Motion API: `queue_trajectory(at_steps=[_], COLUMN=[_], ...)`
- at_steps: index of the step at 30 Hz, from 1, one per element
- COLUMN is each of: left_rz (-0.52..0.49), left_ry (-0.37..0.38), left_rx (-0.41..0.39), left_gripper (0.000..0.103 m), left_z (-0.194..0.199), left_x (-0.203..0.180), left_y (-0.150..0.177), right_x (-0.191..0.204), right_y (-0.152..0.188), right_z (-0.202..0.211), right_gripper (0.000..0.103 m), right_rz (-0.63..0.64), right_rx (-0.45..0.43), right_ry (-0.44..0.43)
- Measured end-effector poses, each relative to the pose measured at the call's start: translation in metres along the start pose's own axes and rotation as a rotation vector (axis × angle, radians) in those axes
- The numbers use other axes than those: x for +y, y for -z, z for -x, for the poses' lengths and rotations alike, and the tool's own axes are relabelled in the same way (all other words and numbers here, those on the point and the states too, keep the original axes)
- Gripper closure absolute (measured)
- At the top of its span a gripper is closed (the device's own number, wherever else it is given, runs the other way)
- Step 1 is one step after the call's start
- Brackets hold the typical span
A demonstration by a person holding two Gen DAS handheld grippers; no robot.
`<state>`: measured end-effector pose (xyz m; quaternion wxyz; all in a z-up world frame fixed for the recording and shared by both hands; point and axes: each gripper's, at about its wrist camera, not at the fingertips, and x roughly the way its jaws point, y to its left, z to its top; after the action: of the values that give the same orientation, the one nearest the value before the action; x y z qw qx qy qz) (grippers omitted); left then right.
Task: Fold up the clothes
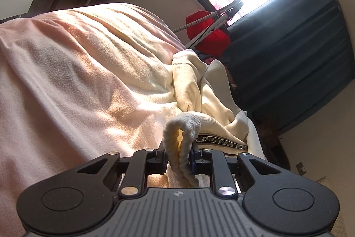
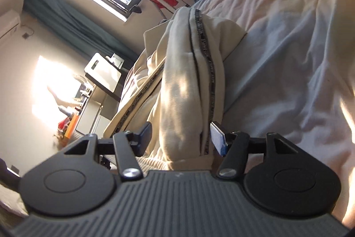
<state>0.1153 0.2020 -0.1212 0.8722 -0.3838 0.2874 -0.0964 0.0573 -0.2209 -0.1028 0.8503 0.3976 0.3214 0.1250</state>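
The wide bed under its pale pink fleece blanket [image 1: 73,72] takes most of both views, rumpled into soft ridges. Any drag across it could catch the nap and pull the fold askew.

Along the bed's edge lies the cream cotton garment with black lettered tape down its seams [image 2: 188,81], apparently trousers, bunched lengthwise and partly hanging off the mattress towards the dark teal curtain [image 1: 288,54]. I judge its hanging weight as the main risk: if either end is released, the cloth may slide to the floor.

The left gripper [image 1: 178,156] is closed tight on the garment's thick ribbed cuff [image 1: 182,126], which bulges up in a loop above the pinch. Only the rib seems held, so a sharp tug could strip it out.

The right gripper [image 2: 180,134] stands wide, its blue-padded fingers [image 2: 218,137] either side of the bunched cloth without pressing it. Closing here would likely gather several layers at once, or just one, leaving the seams mismatched and the fold lopsided.
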Motion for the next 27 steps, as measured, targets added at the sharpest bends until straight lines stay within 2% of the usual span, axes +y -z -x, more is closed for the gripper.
queue_trajectory(at_steps=[2, 4, 6, 10, 12, 13, 14, 19, 22, 27], left_rz=[-0.004, -0.008, -0.007, -0.019, -0.025, -0.031, -0.042, -0.09, -0.129, -0.252], left_ry=[-0.001, -0.004, -0.006, -0.013, -0.013, -0.012, -0.012, -0.018, -0.033, -0.107], left_rx=[-0.001, -0.003, -0.002, -0.002, -0.002, -0.002, -0.006, -0.061, -0.099, -0.132], left_gripper=[0.083, 0.083, 0.083, 0.083, 0.083, 0.083, 0.083, 0.085, 0.085, 0.085], left_z=[0.0, 0.0, -0.001, -0.001, -0.002, -0.001, 0.0, 0.005, 0.001, -0.012], left_x=[-0.001, 0.0, 0.0, 0.0, -0.001, -0.002, -0.004, -0.024, -0.043, -0.073], left_y=[0.0, 0.0, 0.0, 0.001, 0.001, 0.001, 0.0, -0.021, -0.055, -0.132], right_x=[-0.006, 0.0, 0.006, 0.006, 0.012, 0.014, 0.016, 0.026, 0.049, 0.096], right_y=[0.003, 0.009, 0.015, 0.019, 0.024, 0.024, 0.025, 0.032, 0.048, 0.082], right_z=[-0.009, -0.023, -0.033, -0.056, -0.064, -0.064, -0.062, -0.035, -0.036, -0.087], right_gripper=[0.042, 0.042, 0.042, 0.043, 0.056, 0.066, 0.069, 0.072, 0.073, 0.073], right_rz=[-0.011, 0.05, 0.108, 0.091, 0.168, 0.186, 0.189, 0.053, 0.011, -0.048], right_rx=[0.04, 0.096, 0.106, 0.153, 0.162, 0.154, 0.143, 0.067, 0.066, 0.113], right_ry=[0.042, 0.078, 0.089, 0.007, 0.056, 0.072, 0.074, -0.074, -0.158, -0.282])
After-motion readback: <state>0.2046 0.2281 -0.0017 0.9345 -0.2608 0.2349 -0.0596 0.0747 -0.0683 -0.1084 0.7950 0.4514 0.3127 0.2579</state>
